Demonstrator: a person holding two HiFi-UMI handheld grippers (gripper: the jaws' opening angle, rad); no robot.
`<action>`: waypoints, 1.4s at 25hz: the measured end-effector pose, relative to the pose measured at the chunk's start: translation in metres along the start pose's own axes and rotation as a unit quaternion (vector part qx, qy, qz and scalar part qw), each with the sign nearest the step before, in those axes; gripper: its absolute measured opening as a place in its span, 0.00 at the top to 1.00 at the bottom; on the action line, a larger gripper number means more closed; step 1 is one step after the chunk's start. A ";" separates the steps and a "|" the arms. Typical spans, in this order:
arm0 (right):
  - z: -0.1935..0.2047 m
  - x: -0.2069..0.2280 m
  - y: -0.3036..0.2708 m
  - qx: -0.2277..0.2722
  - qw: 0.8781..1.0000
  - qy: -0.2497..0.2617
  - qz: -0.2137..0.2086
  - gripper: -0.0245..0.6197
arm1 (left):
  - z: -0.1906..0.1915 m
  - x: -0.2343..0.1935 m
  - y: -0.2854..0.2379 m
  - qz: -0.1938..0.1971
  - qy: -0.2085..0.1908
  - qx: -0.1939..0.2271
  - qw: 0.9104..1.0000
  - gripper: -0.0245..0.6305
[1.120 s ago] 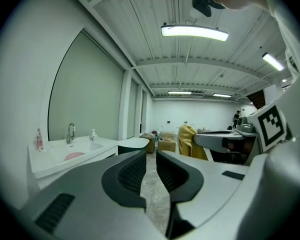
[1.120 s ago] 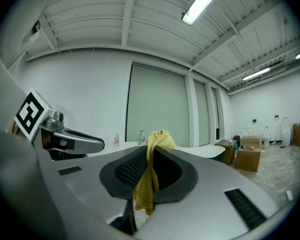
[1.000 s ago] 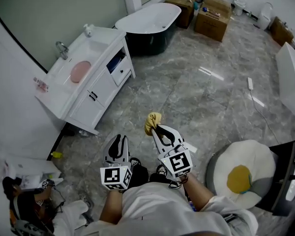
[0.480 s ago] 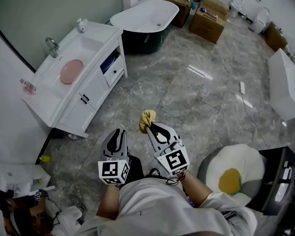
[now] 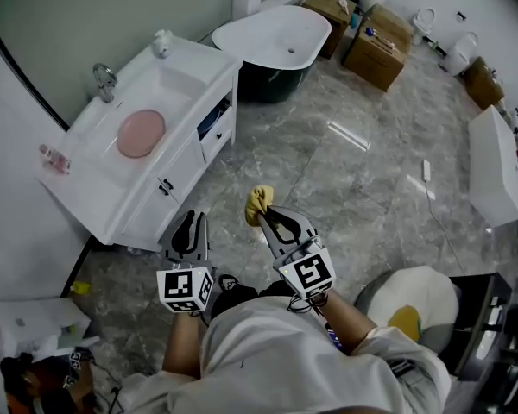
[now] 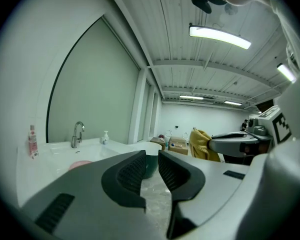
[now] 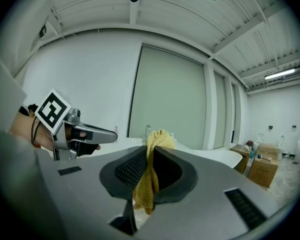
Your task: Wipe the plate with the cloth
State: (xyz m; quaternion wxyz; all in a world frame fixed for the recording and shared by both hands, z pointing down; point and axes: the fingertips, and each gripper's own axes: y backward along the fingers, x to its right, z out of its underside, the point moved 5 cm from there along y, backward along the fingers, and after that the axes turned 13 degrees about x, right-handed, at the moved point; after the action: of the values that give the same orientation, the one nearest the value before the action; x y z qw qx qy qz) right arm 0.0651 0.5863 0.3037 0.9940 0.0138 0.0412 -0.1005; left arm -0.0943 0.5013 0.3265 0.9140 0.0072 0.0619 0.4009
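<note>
A pink plate (image 5: 141, 133) lies in the basin of the white vanity (image 5: 112, 192) at the left; in the left gripper view only its rim (image 6: 80, 164) peeks out. The yellow cloth (image 5: 258, 203) is bunched between the jaws of my right gripper (image 5: 268, 218), which is shut on it; up close the cloth (image 7: 152, 176) hangs down out of that gripper (image 7: 150, 164). My left gripper (image 5: 190, 225) is held beside it, over the floor in front of the vanity, with its jaws (image 6: 152, 166) nearly together and nothing between them. Both grippers are well short of the plate.
A faucet (image 5: 104, 80), a soap dispenser (image 5: 162, 41) and a small bottle (image 5: 53, 156) stand on the vanity top. A bathtub (image 5: 276, 33) and cardboard boxes (image 5: 384, 37) are further back. An egg-shaped cushion (image 5: 414, 304) lies at the lower right on the marble floor.
The vanity and plate now sit closer and more central in the head view. The left gripper has shifted left toward the vanity. The right gripper still holds the cloth.
</note>
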 end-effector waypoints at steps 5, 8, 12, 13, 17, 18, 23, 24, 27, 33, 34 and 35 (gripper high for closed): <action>0.004 -0.015 -0.063 -0.012 1.000 0.000 -0.026 0.90 | 0.005 -0.056 0.000 -0.037 0.024 -0.004 0.999 0.83; 0.007 -0.021 -0.098 -0.020 0.999 -0.004 -0.045 0.90 | 0.013 -0.077 -0.003 -0.052 0.035 -0.012 0.998 0.83; 0.020 -0.020 -0.146 0.003 0.997 0.006 -0.074 0.90 | 0.024 -0.109 -0.015 -0.076 0.040 -0.024 0.996 0.83; 0.022 -0.017 -0.158 0.003 0.997 0.003 -0.077 0.90 | 0.025 -0.117 -0.021 -0.080 0.038 -0.026 0.996 0.83; 0.021 0.003 -0.211 0.003 0.995 -0.007 -0.096 0.90 | 0.019 -0.149 -0.060 -0.100 0.021 -0.030 0.994 0.83; 0.019 0.011 -0.226 0.007 0.995 -0.007 -0.102 0.90 | 0.015 -0.156 -0.071 -0.106 0.018 -0.027 0.994 0.83; 0.015 0.051 -0.300 0.008 0.992 -0.019 -0.127 0.90 | 0.007 -0.192 -0.135 -0.126 0.022 -0.038 0.991 0.83; 0.015 0.059 -0.313 0.004 0.991 -0.021 -0.132 0.90 | 0.005 -0.198 -0.148 -0.129 0.024 -0.040 0.991 0.83; 0.017 0.085 -0.350 0.001 0.989 -0.029 -0.147 0.90 | 0.007 -0.216 -0.187 -0.144 0.027 -0.051 0.988 0.83; 0.040 0.119 -0.417 -0.008 0.985 -0.048 -0.163 0.90 | 0.013 -0.248 -0.244 -0.161 0.025 -0.070 0.984 0.83; 0.043 0.117 -0.427 -0.012 0.984 -0.054 -0.168 0.90 | 0.015 -0.256 -0.246 -0.165 0.024 -0.077 0.983 0.83; 0.047 0.114 -0.436 -0.016 0.983 -0.057 -0.173 0.90 | 0.018 -0.264 -0.246 -0.171 0.027 -0.084 0.981 0.83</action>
State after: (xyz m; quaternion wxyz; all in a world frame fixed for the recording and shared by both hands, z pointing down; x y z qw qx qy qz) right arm 0.0922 0.1352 0.3328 0.9623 -0.0156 -0.0125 -0.2711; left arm -0.0892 0.1416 0.3568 0.9645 -0.0909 0.0527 0.2423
